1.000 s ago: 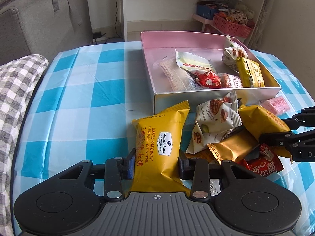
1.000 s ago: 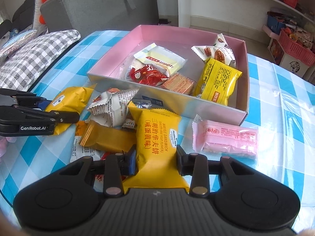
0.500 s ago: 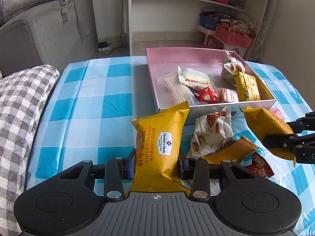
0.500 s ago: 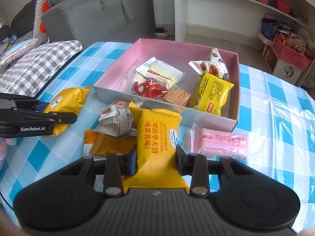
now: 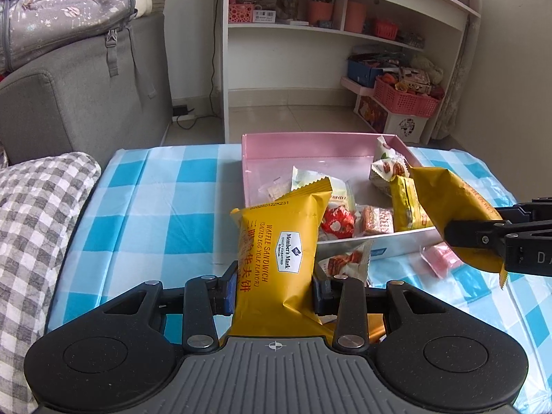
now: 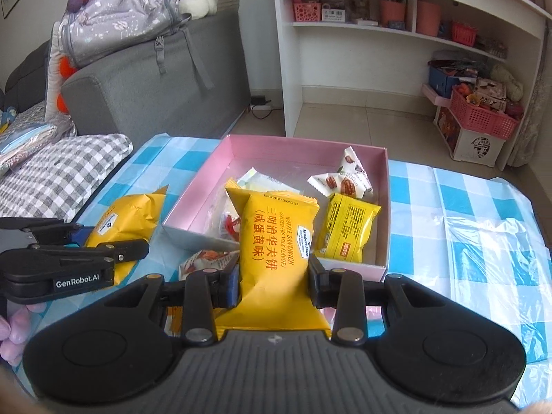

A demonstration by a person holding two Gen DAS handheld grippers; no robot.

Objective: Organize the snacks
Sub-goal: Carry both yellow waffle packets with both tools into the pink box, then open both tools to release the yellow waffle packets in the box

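Indoors, blue checked tablecloth [image 5: 165, 207], grey sofa [image 6: 165, 79], white shelving [image 5: 345, 34]

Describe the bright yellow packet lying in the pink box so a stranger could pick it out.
Find the pink box on the blue checked tablecloth. Along its right wall, nearest the front, lies the bright yellow packet. It is lemon yellow with fine black print and a small red patch, unlike the white nut packet behind it.
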